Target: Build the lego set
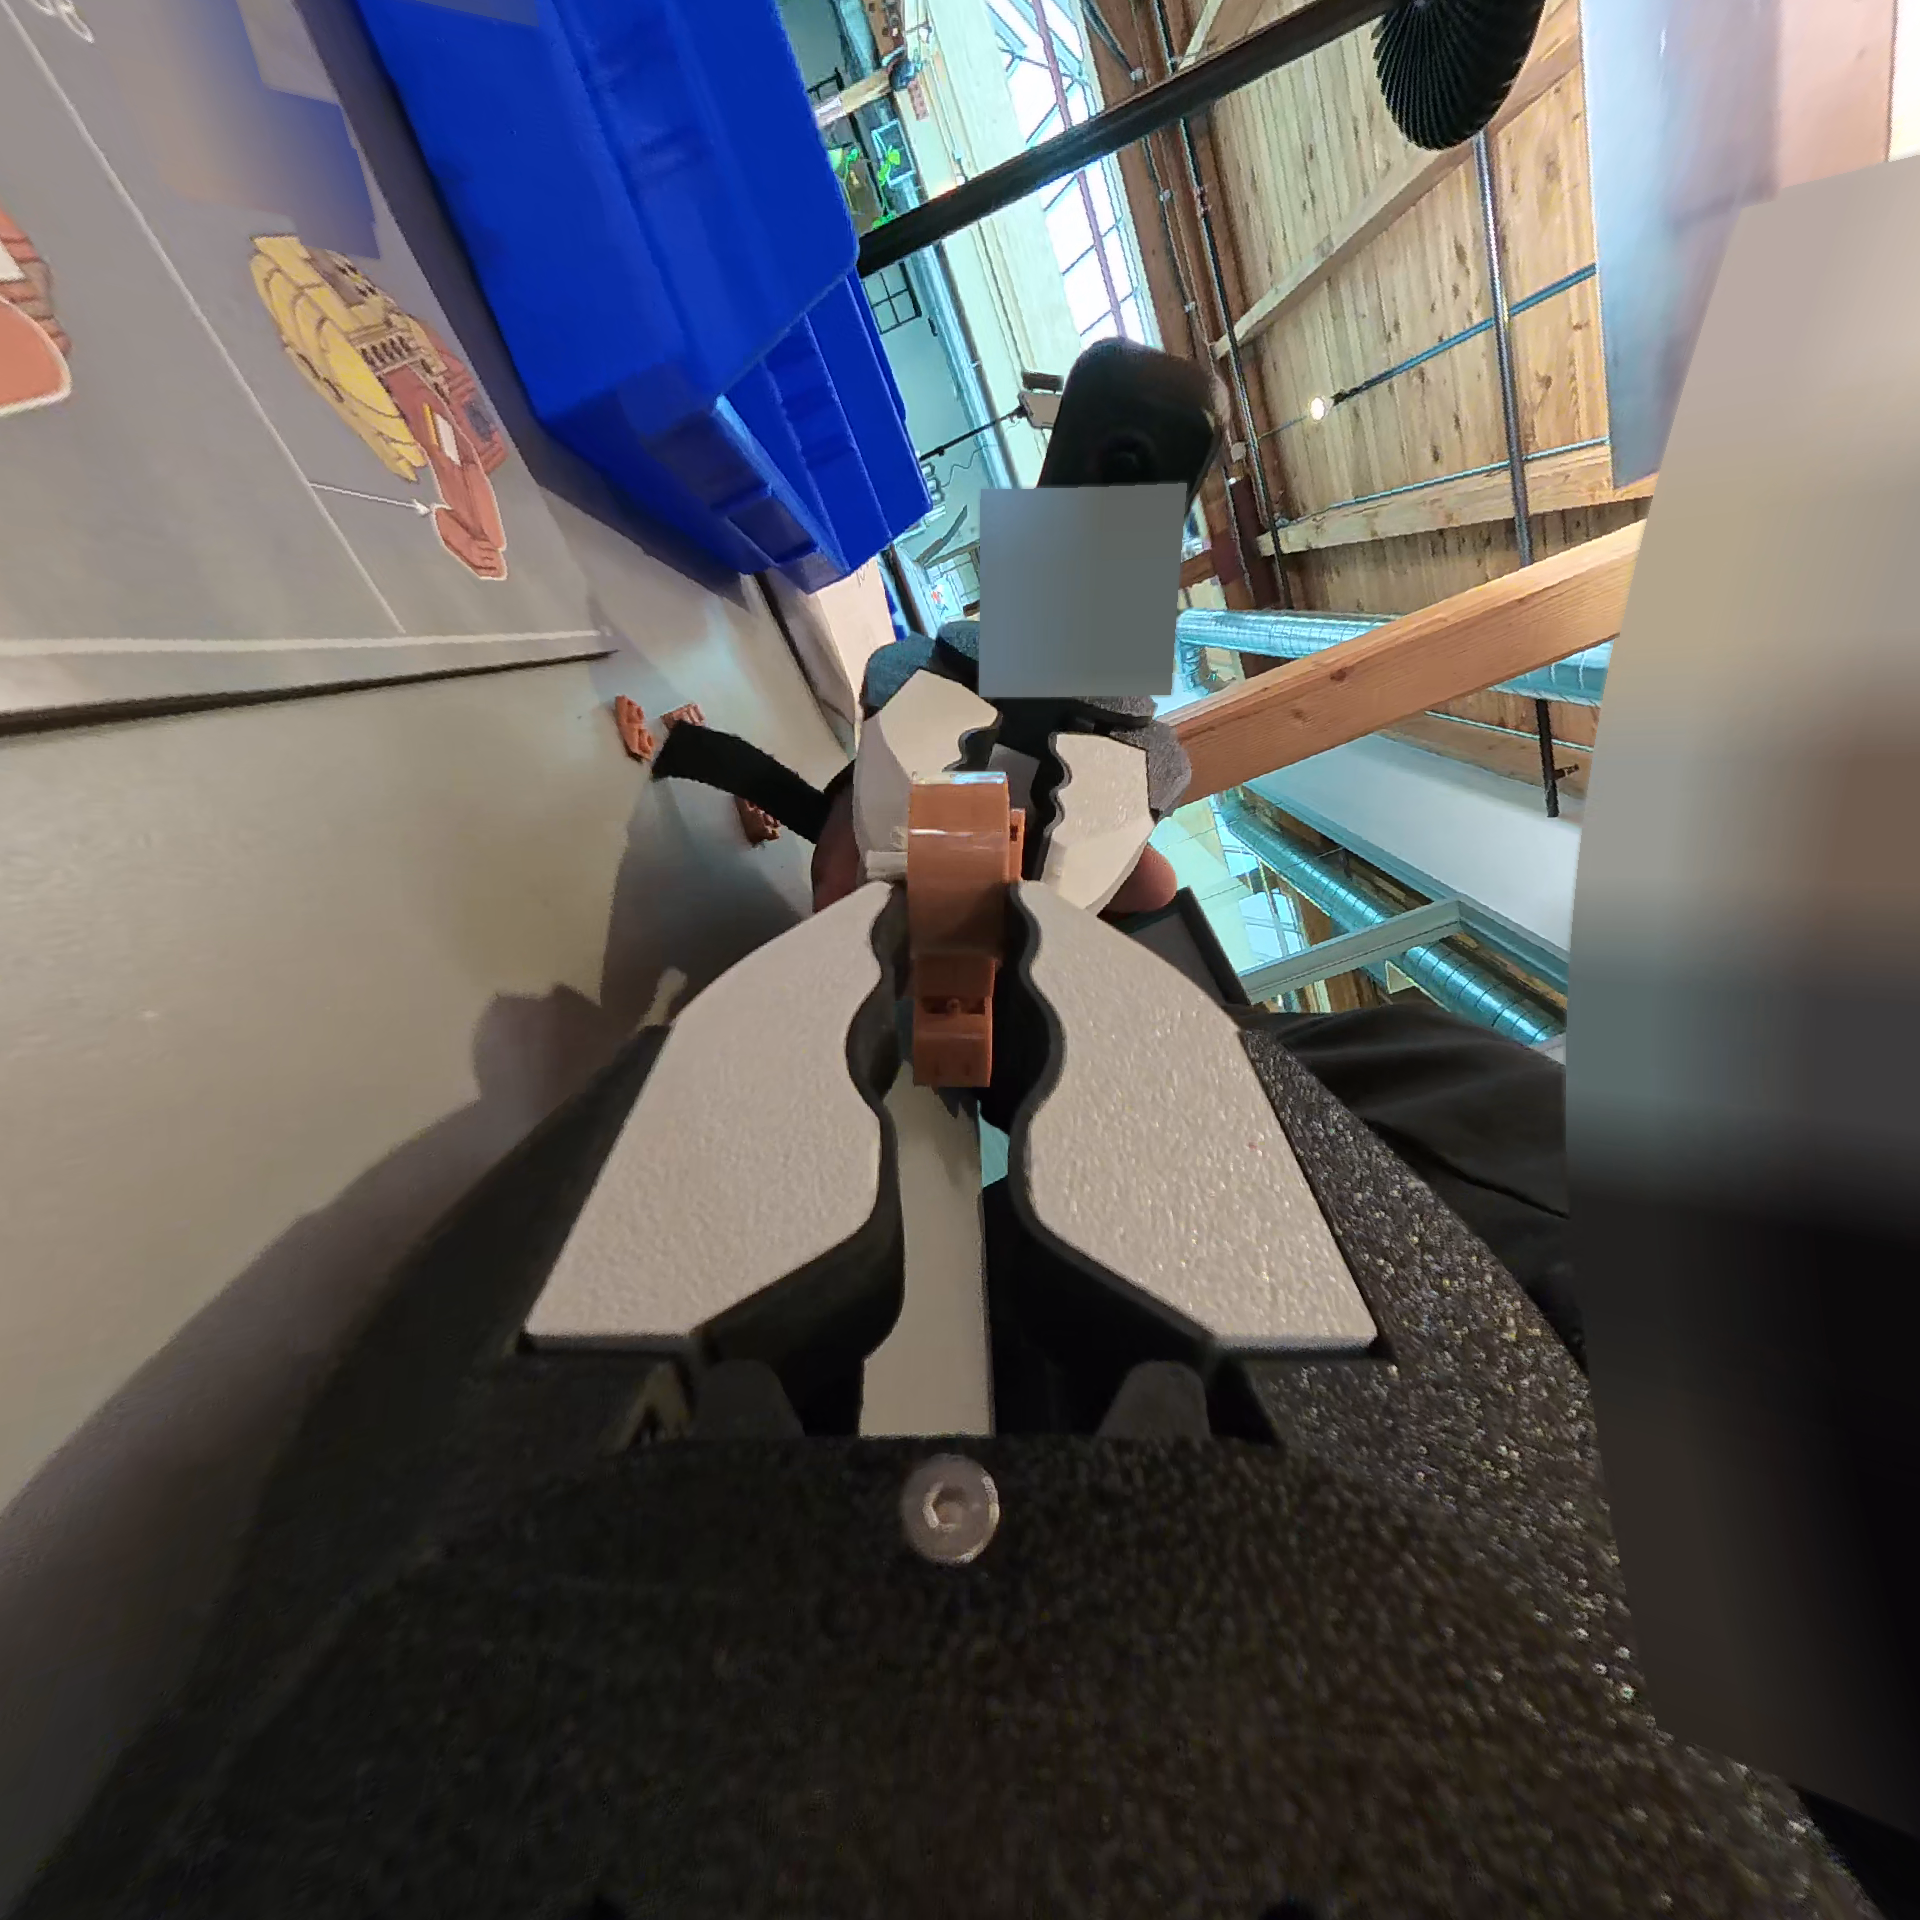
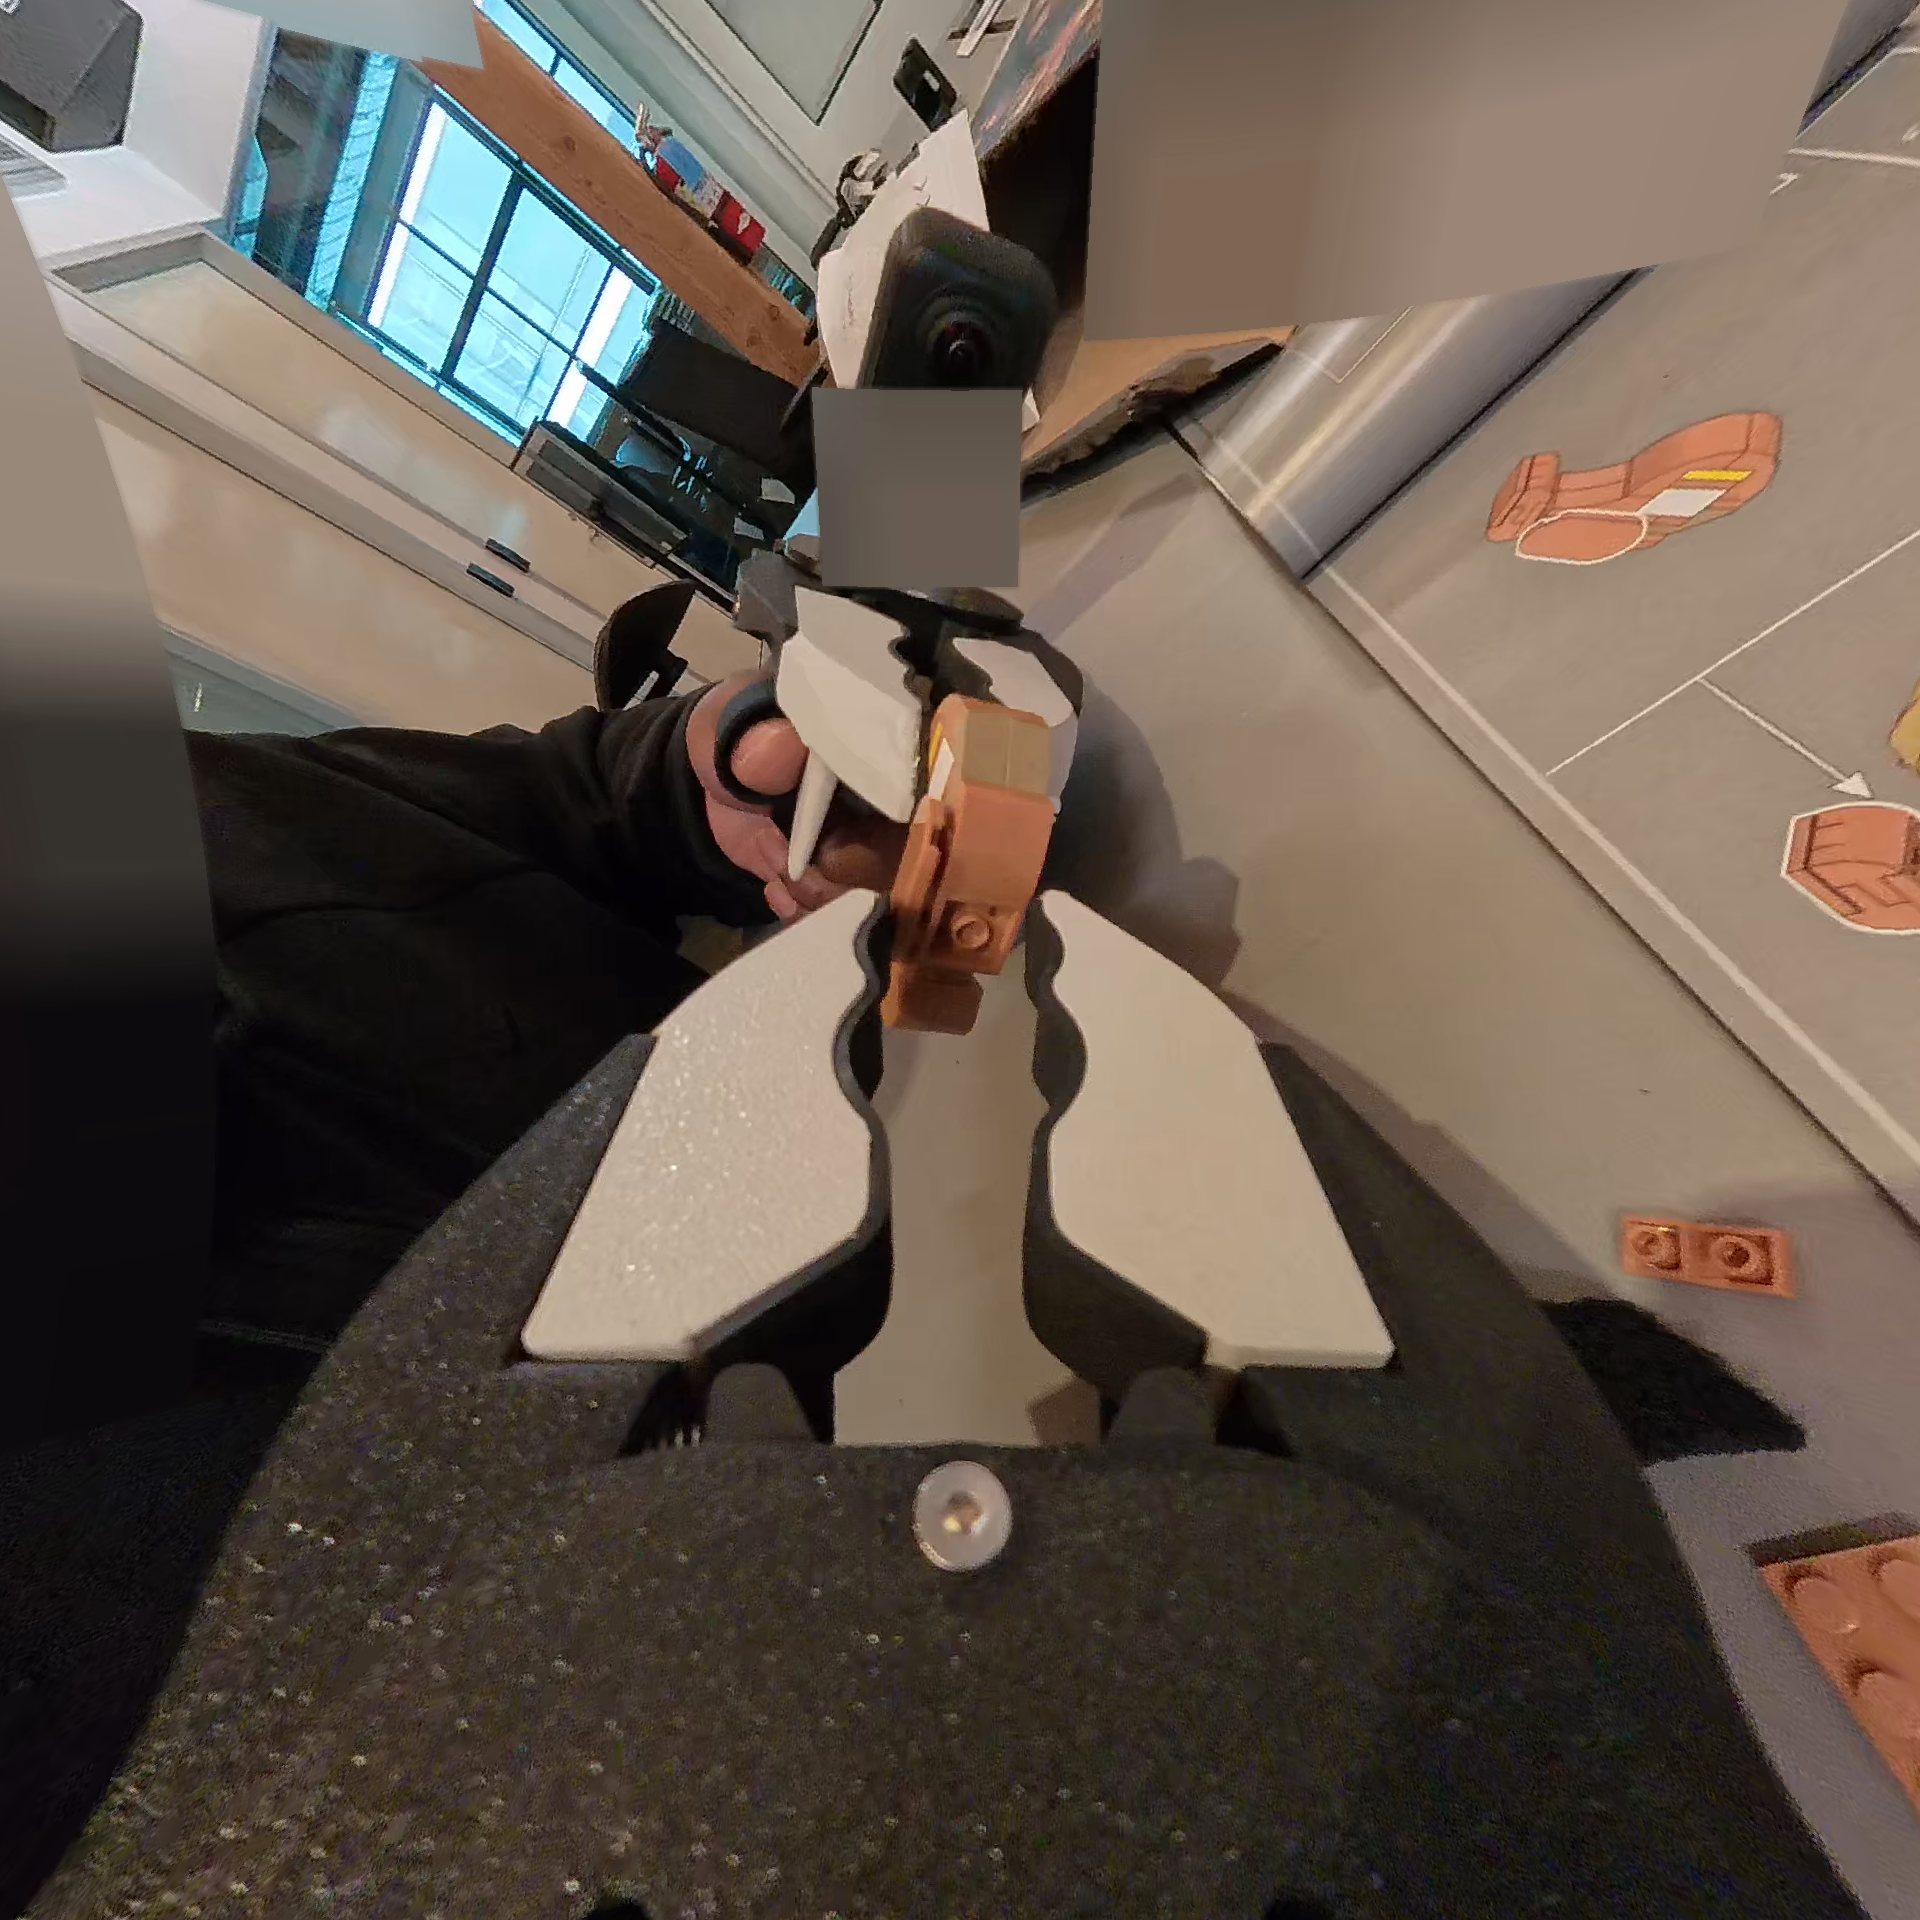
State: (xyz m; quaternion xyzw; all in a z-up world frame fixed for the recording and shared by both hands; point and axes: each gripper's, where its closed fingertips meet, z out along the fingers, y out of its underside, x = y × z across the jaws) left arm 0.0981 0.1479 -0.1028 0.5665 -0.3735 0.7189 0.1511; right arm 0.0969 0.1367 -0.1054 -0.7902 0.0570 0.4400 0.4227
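The brown brick assembly (image 1: 951, 894) hangs in the air between the two grippers, above the grey table (image 1: 260, 935) near its front edge. The left gripper (image 1: 951, 914) pinches its narrow end, while the right gripper (image 2: 956, 914) stands around the other end, and I cannot tell whether its pads press. It looks light, stiff and liable to snap apart, best held on flat sides; its long axis runs from gripper to gripper.

The left gripper (image 1: 954, 914) and right gripper (image 2: 954, 914) face each other tip to tip, raised off the surface. Each clamps an end of one brown brick assembly (image 1: 956, 862), jaws narrowly parted. A hand (image 2: 753, 800) in a black sleeve grips the left gripper's handle.
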